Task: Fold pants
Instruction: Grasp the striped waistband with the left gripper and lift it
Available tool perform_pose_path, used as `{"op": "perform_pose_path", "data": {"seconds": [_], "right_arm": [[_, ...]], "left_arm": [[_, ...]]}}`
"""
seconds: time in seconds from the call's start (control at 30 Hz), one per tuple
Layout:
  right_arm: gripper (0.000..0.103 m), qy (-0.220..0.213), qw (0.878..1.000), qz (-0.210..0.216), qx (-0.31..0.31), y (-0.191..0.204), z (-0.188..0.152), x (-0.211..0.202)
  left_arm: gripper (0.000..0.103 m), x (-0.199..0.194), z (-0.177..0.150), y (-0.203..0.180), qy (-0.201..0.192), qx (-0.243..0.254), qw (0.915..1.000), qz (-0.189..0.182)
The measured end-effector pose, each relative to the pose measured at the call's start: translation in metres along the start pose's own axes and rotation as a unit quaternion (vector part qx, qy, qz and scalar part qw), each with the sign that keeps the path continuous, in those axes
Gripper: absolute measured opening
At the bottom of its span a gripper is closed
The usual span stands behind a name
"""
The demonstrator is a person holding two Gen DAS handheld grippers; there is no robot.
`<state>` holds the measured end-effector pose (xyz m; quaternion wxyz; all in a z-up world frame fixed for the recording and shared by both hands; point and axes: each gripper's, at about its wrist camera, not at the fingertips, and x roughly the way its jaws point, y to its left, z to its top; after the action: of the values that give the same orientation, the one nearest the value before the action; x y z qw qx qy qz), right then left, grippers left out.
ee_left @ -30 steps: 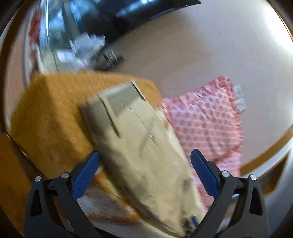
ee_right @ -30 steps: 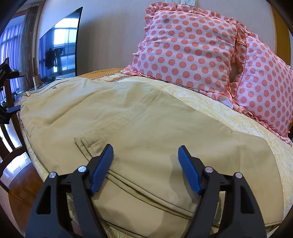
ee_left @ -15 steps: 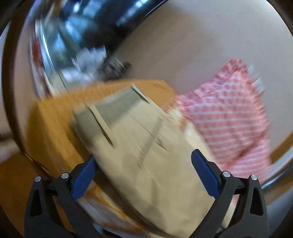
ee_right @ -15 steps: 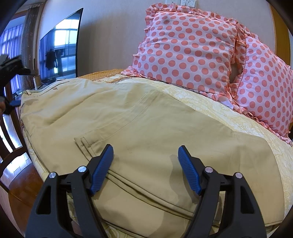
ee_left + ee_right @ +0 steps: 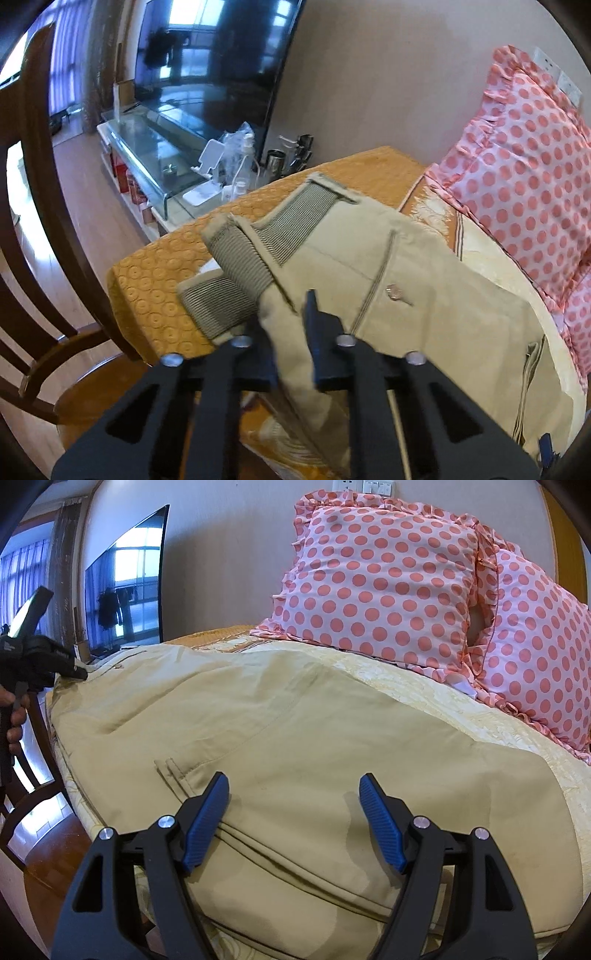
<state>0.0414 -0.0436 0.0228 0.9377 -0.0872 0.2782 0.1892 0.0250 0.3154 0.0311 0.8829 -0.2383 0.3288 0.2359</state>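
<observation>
The pants (image 5: 288, 760) are lying spread on the bed (image 5: 155, 295). The left gripper (image 5: 291, 332) is clamping the waistband edge; the right gripper (image 5: 293, 823) is hovering, jaws apart, over the legs (nothing held). Next, probably: carrying the waistband toward 3 o'clock.

My left hand-held gripper (image 5: 293, 332) is clamped on a fold of the pants (image 5: 424, 302). My right hand-held gripper (image 5: 293, 812) is spread wide, fingers (image 5: 207, 819) low over them.
</observation>
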Motion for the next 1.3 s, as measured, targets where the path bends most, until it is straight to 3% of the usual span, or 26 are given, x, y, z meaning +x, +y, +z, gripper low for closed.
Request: {"op": "perform_pose_path", "data": {"seconds": [0.1, 0.27, 0.43, 0.57, 0.7, 0.83, 0.9, 1.0, 1.03, 1.1, 1.17, 1.3], "right_arm": [[0.076, -0.005, 1.0, 0.009, 0.0, -0.002, -0.001, -0.002], [0.081, -0.019, 0.999, 0.029, 0.009, -0.009, -0.005, -0.011], [0.082, -0.047, 0.998, 0.046, 0.024, -0.019, -0.01, -0.029], [0.083, -0.066, 0.996, 0.049, 0.046, -0.033, -0.012, -0.042], [0.083, -0.071, 0.995, 0.045, 0.06, -0.048, -0.014, -0.048], [0.083, -0.062, 0.995, 0.044, 0.064, -0.056, -0.019, -0.046], [0.083, -0.059, 0.995, 0.045, 0.063, -0.057, -0.021, -0.046], [0.083, -0.054, 0.996, 0.049, 0.06, -0.056, -0.022, -0.043], [0.083, -0.052, 0.996, 0.051, 0.06, -0.054, -0.022, -0.042], [0.083, -0.048, 0.996, 0.057, 0.057, -0.049, -0.022, -0.04], [0.083, -0.048, 0.996, 0.06, 0.05, -0.043, -0.022, -0.039], [0.083, -0.046, 0.996, 0.067, 0.035, -0.032, -0.02, -0.035]], "left_arm": [[0.007, -0.001, 0.0, 0.001, -0.002, 0.003, 1.0, -0.002], [0.004, -0.018, 0.001, -0.007, -0.039, 0.015, 0.999, -0.015], [0.004, -0.05, 0.004, -0.052, -0.094, 0.091, 0.9914, -0.001], [0.003, -0.075, 0.003, -0.095, -0.122, 0.138, 0.9825, -0.026], [0.003, -0.085, -0.007, -0.134, -0.123, 0.17, 0.9765, -0.051], [0.003, -0.08, -0.013, -0.141, -0.114, 0.159, 0.9792, -0.054], [0.003, -0.076, -0.011, -0.126, -0.111, 0.142, 0.9828, -0.041], [0.005, -0.061, 0.001, -0.084, -0.075, 0.096, 0.9925, -0.01], [0.01, -0.055, 0.005, -0.065, -0.055, 0.076, 0.9956, -0.004], [0.031, -0.044, 0.012, -0.028, -0.019, 0.035, 0.9991, -0.016], [0.071, -0.037, 0.016, 0.006, 0.0, -0.01, 0.9995, -0.028], [0.072, -0.032, 0.016, 0.05, 0.008, -0.071, 0.9967, -0.038]]}}
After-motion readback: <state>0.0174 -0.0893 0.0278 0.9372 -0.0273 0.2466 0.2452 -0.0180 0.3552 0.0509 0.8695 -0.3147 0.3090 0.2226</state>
